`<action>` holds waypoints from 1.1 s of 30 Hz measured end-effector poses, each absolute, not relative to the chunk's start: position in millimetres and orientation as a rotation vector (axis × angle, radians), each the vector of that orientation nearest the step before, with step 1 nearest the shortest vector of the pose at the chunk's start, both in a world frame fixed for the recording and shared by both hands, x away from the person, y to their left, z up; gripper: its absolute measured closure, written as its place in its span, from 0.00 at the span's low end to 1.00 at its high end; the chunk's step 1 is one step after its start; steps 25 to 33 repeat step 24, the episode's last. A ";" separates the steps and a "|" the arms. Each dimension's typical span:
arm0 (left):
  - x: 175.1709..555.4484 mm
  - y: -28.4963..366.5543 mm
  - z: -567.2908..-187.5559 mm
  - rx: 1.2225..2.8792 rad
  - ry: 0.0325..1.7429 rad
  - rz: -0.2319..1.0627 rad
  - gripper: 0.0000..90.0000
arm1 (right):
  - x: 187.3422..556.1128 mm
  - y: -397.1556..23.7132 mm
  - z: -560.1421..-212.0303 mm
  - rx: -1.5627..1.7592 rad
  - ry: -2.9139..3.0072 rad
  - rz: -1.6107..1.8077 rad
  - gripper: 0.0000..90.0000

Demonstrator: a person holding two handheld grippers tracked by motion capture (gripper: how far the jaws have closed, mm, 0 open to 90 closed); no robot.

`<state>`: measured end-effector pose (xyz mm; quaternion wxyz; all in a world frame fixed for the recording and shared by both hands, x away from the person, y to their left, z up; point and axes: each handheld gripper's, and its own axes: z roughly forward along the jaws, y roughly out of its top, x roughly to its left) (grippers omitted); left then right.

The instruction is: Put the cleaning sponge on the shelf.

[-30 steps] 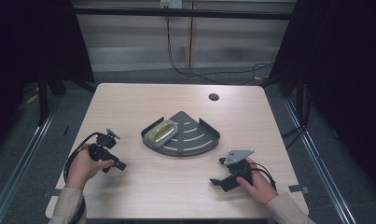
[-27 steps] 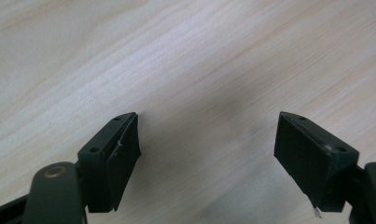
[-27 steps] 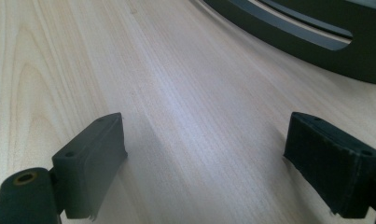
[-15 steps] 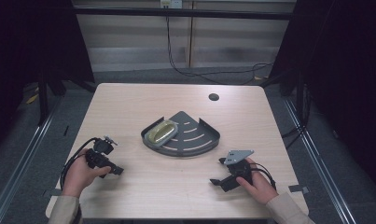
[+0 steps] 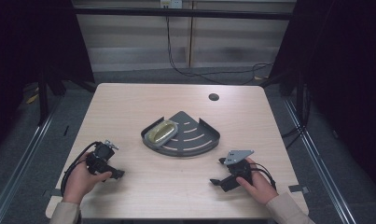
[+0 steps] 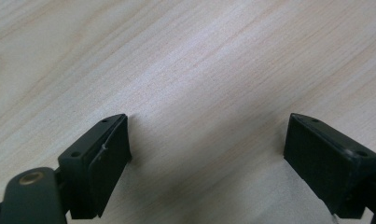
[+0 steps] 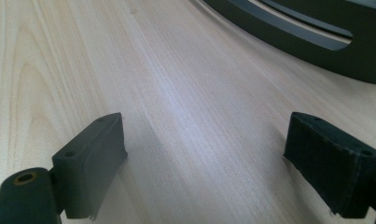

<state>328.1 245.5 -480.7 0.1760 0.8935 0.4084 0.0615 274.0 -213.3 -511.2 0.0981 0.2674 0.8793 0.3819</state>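
Two grippers sit low near the front edge of the tabletop (image 5: pixel 129 107), one per hand. The left gripper (image 5: pixel 112 161) is by the front-left corner, held in the person's left hand (image 5: pixel 78 179), with its cable looping off toward the left edge. In the left gripper view its jaws are spread wide with nothing but bare wood grain between them. The right gripper (image 5: pixel 218 171) is toward the front-right corner in the right hand (image 5: pixel 258 184), grey three-cornered plate on top, jaws released and wide apart too, just above the wood, nothing gripped.

Further back, about mid-table, there's a dark grey quarter-round corner shelf tray (image 5: pixel 199 140) with slots in its floor, curved rim facing the front edge. The right gripper view catches that curved rim (image 7: pixel 316 42) up ahead. A yellowish oval object in clear wrap (image 5: pixel 160 133) lies in the tray's left part, kinda leaning on the left wall.

Near the back-right corner is a small dark round hole (image 5: pixel 213 97) in the tabletop.
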 end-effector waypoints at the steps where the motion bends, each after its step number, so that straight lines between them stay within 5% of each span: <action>1: 327.5 246.4 -480.7 2.532 1.149 0.179 0.15 | 274.0 -213.3 -511.2 0.791 2.602 1.129 0.13; 11: 319.5 245.4 -487.6 2.479 1.126 0.201 0.03 | 274.0 -213.3 -511.2 0.791 2.601 1.128 0.13; 33: 317.5 246.6 -488.0 2.487 1.119 0.208 0.00 | 274.0 -213.3 -511.1 0.791 2.601 1.126 0.13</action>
